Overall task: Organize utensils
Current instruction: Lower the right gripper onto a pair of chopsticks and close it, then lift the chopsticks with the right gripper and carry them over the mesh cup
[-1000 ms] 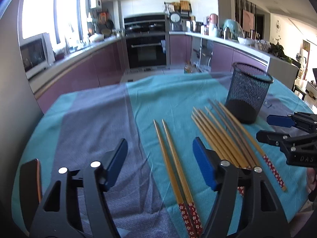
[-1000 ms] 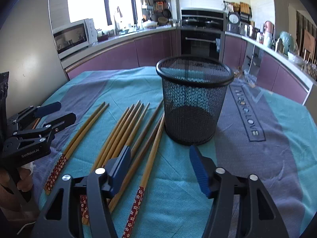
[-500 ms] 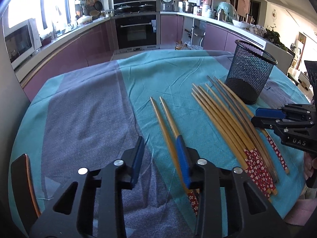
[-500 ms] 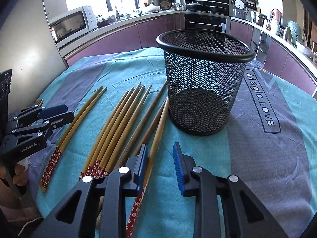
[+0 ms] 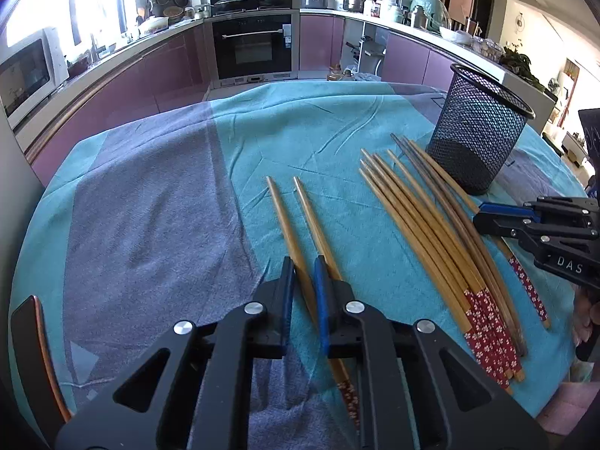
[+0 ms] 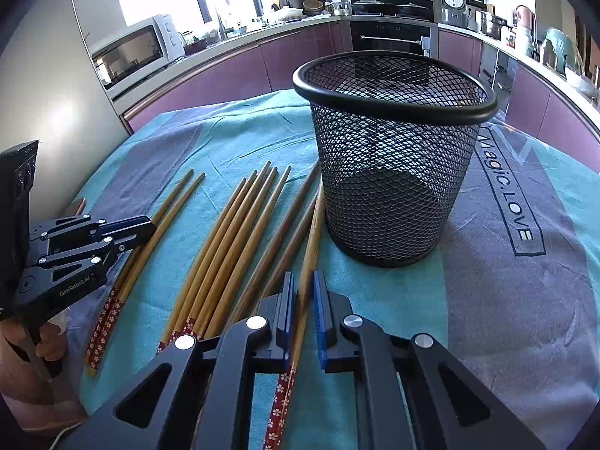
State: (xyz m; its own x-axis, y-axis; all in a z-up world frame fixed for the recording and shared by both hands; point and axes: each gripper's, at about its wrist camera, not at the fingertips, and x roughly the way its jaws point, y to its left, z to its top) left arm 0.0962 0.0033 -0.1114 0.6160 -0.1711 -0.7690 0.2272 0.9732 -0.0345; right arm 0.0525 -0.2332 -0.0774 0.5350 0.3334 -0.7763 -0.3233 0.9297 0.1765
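- Pinching one bamboo chopstick (image 5: 285, 225), your left gripper (image 5: 303, 268) has just closed its blue pads on it; the pair's second chopstick (image 5: 315, 221) lies just right of the jaws.
- Your right gripper (image 6: 303, 283) has likewise just clamped the rightmost chopstick (image 6: 309, 240), beside the mesh holder (image 6: 390, 157).
- The loose bundle (image 6: 232, 240) lies on the teal cloth (image 5: 300, 131) between your grippers.
- Only the right view shows your hand (image 6: 45, 341) and the cloth's lettering (image 6: 506, 187).

The tablecloth (image 6: 525, 300) reads "Magic. LOVE", the right tool (image 5: 483, 221) "DAS", the left tool (image 6: 146, 230) "GenRobot.AI".
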